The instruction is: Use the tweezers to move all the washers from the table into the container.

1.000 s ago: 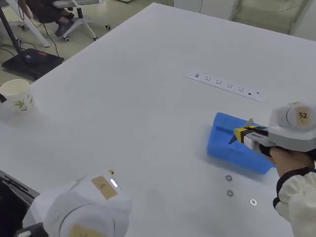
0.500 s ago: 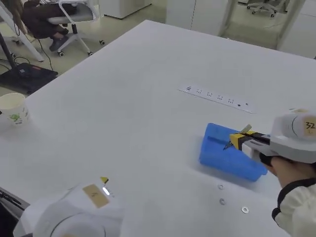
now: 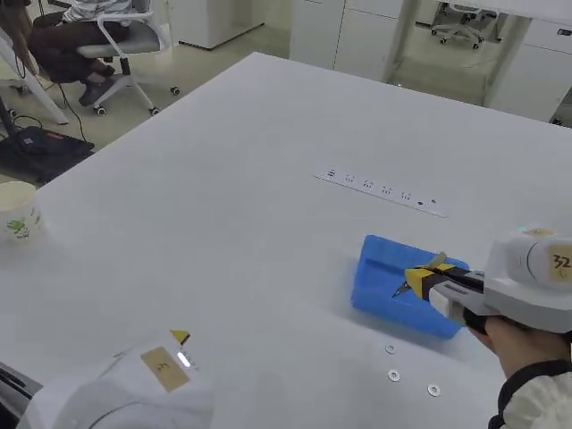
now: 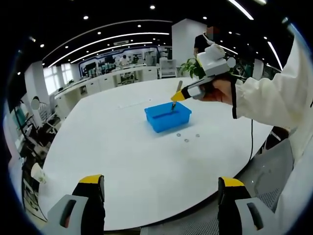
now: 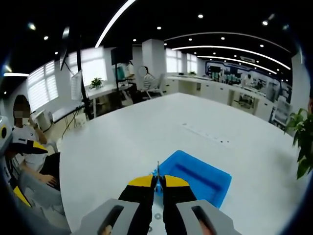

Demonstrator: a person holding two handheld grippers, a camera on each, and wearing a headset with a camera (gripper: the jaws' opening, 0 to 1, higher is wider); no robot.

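The blue container (image 3: 384, 288) stands on the white table, also seen in the left gripper view (image 4: 167, 117) and the right gripper view (image 5: 200, 177). Three washers (image 3: 394, 376) lie on the table just in front of it, small in the left gripper view (image 4: 186, 140). My right gripper (image 3: 420, 279) is shut on the tweezers (image 5: 157, 170), whose tips point down over the container's near part. Whether the tips hold a washer is too small to tell. My left gripper (image 4: 160, 182) is open and empty, low at the table's near left (image 3: 174, 353).
A white power strip (image 3: 380, 189) lies beyond the container. A paper cup (image 3: 16, 212) stands at the far left edge. Office chairs and a seated person (image 5: 29, 147) are off the table's left side.
The head view has shifted, so everything sits lower and further left in the picture. The right gripper stays over the container with the tweezers. The left gripper has not moved noticeably.
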